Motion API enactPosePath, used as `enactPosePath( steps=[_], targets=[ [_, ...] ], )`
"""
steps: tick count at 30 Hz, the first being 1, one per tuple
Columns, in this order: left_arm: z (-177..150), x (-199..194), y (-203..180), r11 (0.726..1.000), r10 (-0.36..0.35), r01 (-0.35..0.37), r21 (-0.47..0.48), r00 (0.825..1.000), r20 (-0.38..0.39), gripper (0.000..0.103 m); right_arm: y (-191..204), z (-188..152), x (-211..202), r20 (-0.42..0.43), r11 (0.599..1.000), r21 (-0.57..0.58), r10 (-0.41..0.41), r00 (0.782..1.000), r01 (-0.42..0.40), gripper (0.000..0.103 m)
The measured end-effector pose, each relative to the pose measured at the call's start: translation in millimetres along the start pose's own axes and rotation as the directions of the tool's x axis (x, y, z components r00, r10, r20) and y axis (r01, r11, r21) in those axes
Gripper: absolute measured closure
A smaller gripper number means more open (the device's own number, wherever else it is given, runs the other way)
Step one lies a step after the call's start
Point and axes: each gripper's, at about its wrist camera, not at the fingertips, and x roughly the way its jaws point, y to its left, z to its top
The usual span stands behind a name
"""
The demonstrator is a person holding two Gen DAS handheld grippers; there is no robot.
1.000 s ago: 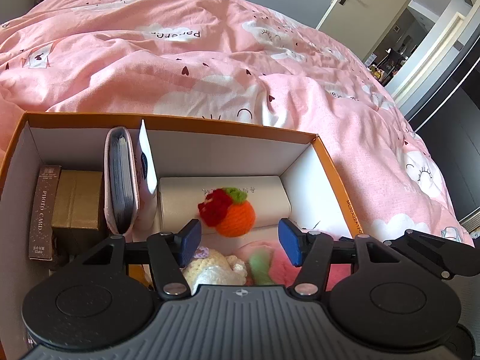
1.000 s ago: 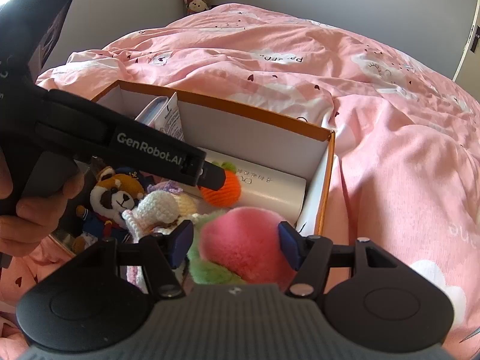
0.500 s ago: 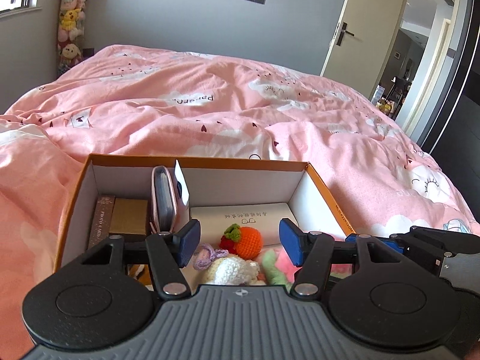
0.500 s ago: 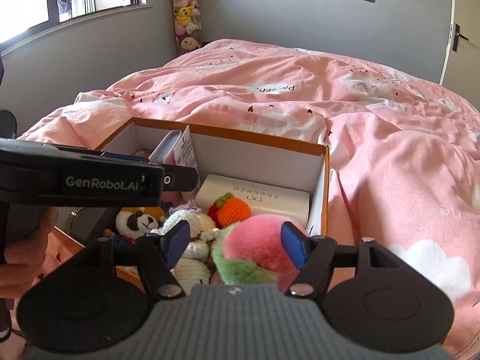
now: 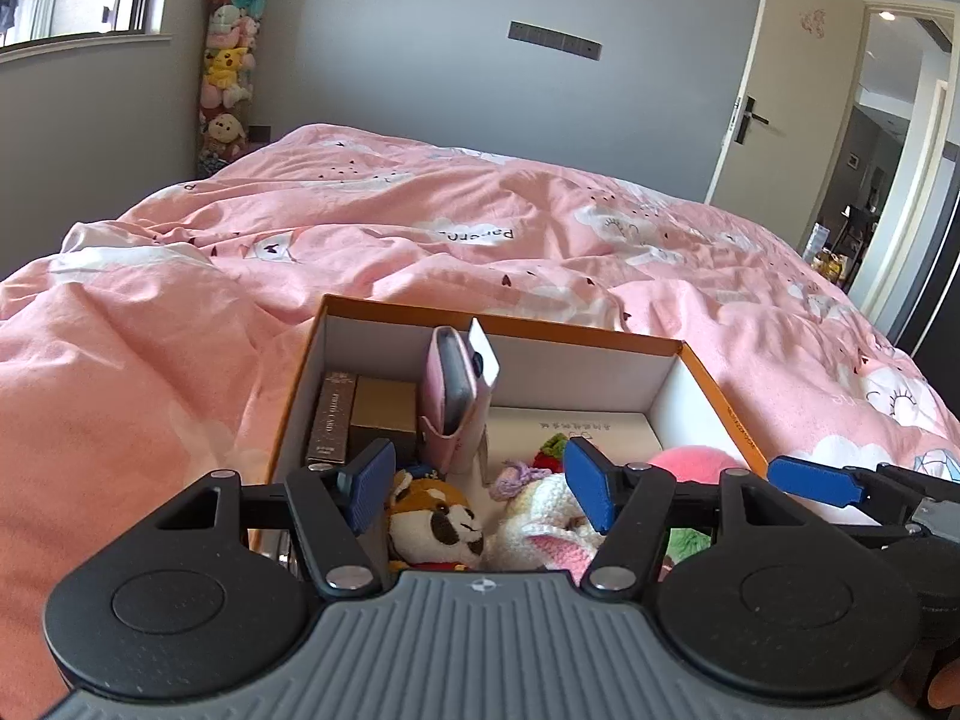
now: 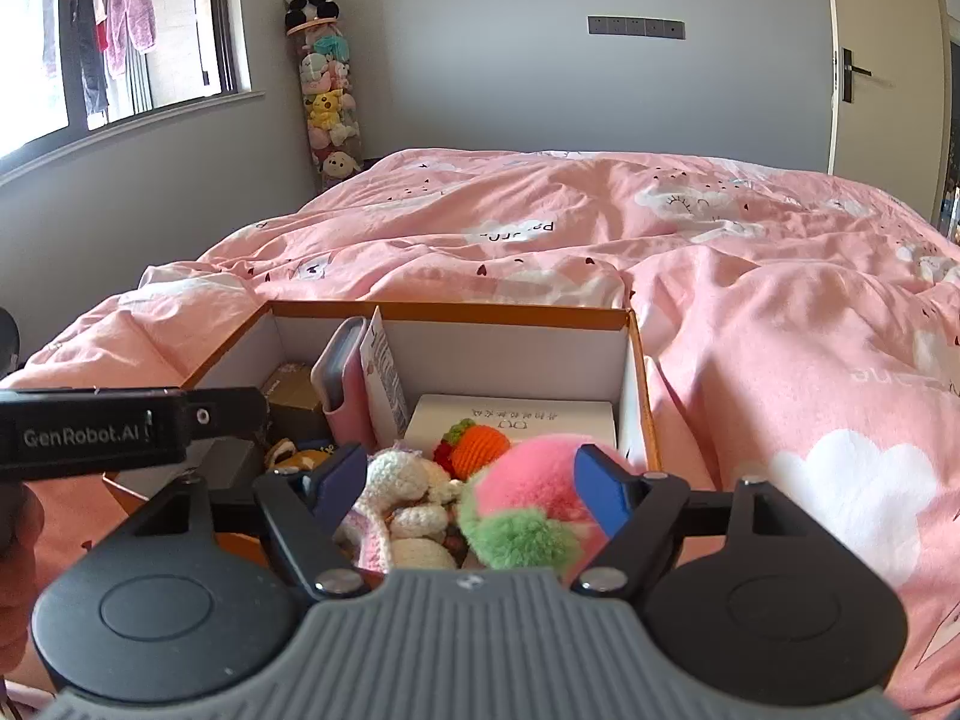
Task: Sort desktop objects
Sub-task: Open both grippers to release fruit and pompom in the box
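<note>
an orange box (image 5: 708,384) is seen on a pink bed cover (image 5: 180,360). many small things are packed in the box. a red panda toy (image 5: 438,522) is tucked near the front, next to a white knitted toy (image 5: 540,528). a knitted orange (image 6: 477,441) is laid on a flat white box (image 6: 540,414) at the back. a pink case (image 5: 450,396) is stood up in the middle, with brown boxes (image 5: 360,414) beside it on the left. a fluffy pink ball (image 6: 534,486) is seen at the right side. the left gripper (image 5: 480,483) is held over the box, and its jaws are being opened wide, with nothing pressed by them. the right gripper (image 6: 474,480) is being opened too, and the ball is not squeezed by its pads.
</note>
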Motion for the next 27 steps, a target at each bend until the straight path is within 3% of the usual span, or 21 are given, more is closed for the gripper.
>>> enactPosePath(
  steps=[8,27],
  targets=[
    [-11.9,-1.4,16.8,0.998,0.038,-0.039,-0.052,0.999,-0.007,0.026,9.1,-5.9,1.2,0.003,0.999,-0.041,-0.021,1.0,0.022,0.018],
    [-31.6,9.5,9.6,0.993,0.113,-0.113,0.029,0.993,-0.018,0.016,9.0,-18.0,9.5,-0.031,0.999,-0.037,-0.017,0.999,0.016,0.009]
  ],
)
